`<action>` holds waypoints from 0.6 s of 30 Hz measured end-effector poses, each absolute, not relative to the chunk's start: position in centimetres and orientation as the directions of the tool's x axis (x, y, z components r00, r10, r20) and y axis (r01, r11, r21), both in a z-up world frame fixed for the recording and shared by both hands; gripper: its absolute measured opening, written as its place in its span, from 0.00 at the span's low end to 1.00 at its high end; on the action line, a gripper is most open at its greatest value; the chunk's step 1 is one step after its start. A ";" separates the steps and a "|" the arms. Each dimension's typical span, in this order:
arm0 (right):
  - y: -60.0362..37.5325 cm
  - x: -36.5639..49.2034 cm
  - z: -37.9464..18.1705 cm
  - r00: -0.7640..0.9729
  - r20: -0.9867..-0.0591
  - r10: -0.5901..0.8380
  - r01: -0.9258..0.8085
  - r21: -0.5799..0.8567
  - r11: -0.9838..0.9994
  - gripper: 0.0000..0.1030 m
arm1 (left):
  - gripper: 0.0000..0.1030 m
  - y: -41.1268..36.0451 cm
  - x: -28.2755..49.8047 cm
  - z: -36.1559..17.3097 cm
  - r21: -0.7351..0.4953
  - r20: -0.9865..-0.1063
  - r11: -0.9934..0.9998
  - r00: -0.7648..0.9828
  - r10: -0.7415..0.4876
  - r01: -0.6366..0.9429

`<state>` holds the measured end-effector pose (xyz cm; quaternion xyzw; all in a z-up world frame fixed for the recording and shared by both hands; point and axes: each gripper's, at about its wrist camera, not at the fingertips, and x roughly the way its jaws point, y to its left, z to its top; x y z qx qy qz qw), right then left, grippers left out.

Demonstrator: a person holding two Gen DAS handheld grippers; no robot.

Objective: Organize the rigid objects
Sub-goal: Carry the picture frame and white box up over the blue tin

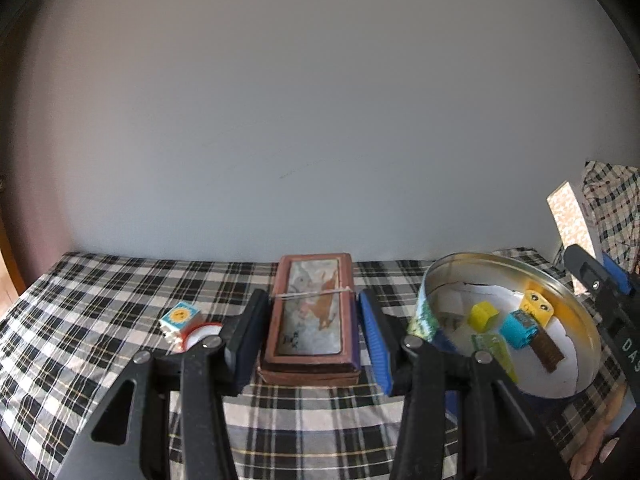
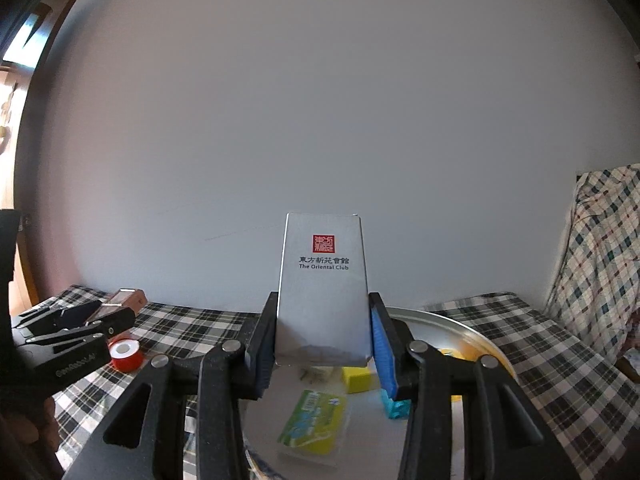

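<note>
My left gripper (image 1: 313, 300) is shut on a brown box (image 1: 310, 332) with a picture lid and a rubber band, held flat just over the plaid tablecloth (image 1: 100, 288). The right wrist view shows that box (image 2: 126, 299) at the far left, in the left gripper (image 2: 80, 320). My right gripper (image 2: 324, 302) is shut on an upright white "The Oriental Club" box (image 2: 323, 288), above the round metal tin (image 2: 460, 326). In the left wrist view the tin (image 1: 500, 258) holds yellow blocks (image 1: 484, 315), a blue block (image 1: 518, 330) and a green packet (image 1: 494, 346).
A small cube with a sun picture (image 1: 180, 316) and a red tape roll (image 1: 206, 332) lie left of the brown box. The roll (image 2: 126, 354) also shows in the right wrist view. A plaid cloth (image 2: 600, 240) hangs at the right. A pale wall backs the table.
</note>
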<state>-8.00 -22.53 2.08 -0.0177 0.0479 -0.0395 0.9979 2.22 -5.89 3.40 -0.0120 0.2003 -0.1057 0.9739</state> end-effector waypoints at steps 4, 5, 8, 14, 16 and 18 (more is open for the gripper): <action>-24.0 -8.2 2.2 0.991 -0.093 -0.101 0.099 -0.032 0.995 0.43 | 0.44 -7.0 2.4 3.7 -0.068 -0.383 0.973 0.895 -0.228 0.219; -24.2 -8.2 2.3 0.990 -0.091 -0.108 0.106 -0.031 0.994 0.43 | 0.44 -7.2 2.4 3.7 -0.070 -0.382 0.973 0.895 -0.231 0.222; -25.1 -8.5 2.4 0.989 -0.088 -0.121 0.119 -0.027 0.993 0.43 | 0.44 -8.0 2.5 3.9 -0.076 -0.380 0.970 0.893 -0.243 0.232; -26.3 -8.7 2.6 0.986 -0.086 -0.146 0.144 -0.022 0.989 0.43 | 0.44 -9.6 2.7 4.2 -0.080 -0.378 0.963 0.886 -0.268 0.257; -26.6 -8.8 2.8 0.984 -0.084 -0.155 0.154 -0.024 0.988 0.43 | 0.44 -10.1 2.8 4.3 -0.081 -0.378 0.961 0.884 -0.275 0.264; -27.0 -8.9 3.0 0.982 -0.079 -0.170 0.169 -0.029 0.985 0.43 | 0.44 -10.6 2.8 4.5 -0.084 -0.373 0.958 0.883 -0.285 0.274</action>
